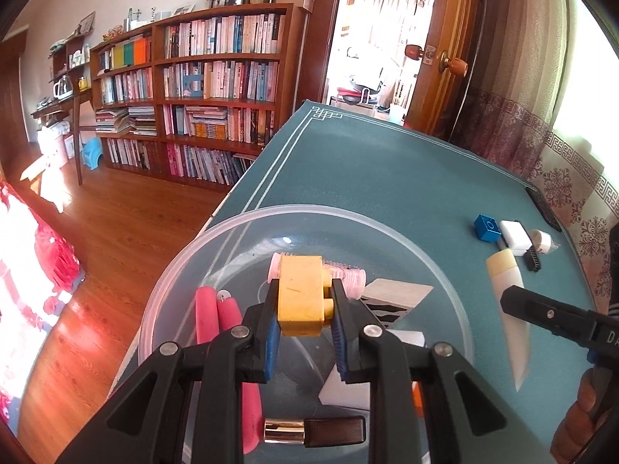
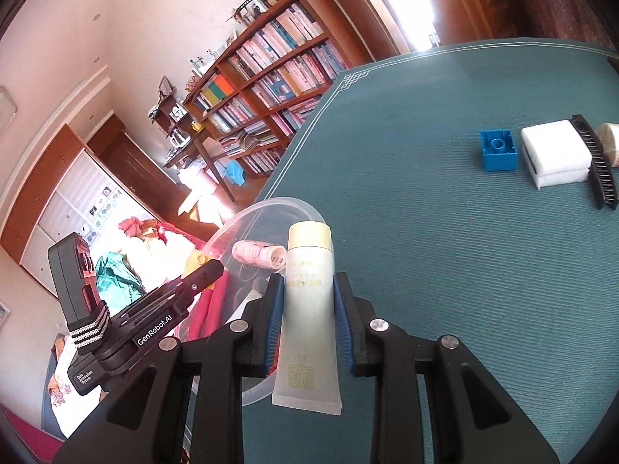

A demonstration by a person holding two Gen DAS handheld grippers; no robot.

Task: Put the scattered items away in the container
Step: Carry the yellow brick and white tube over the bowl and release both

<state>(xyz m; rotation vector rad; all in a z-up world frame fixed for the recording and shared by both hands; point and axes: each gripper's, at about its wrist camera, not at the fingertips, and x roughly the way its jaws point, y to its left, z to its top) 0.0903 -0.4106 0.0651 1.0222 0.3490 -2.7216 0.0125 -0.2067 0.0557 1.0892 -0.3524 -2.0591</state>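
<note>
Midway: left tongs [image 1: 303,301] clamped on yellow brick [image 1: 302,295] above half-filled bowl [image 1: 174,270]; right tongs [image 2: 308,297] clamped on tube [image 2: 307,309]; ahead, blue brick [image 2: 498,149], sponge [image 2: 555,152], comb [image 2: 595,162] left.

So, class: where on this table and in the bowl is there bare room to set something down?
The green cloth is bare between the bowl and the blue brick, and toward the far edge. The bowl's far half is free; its near half is crowded. Brick, white foam block and comb sit bunched together.
</note>
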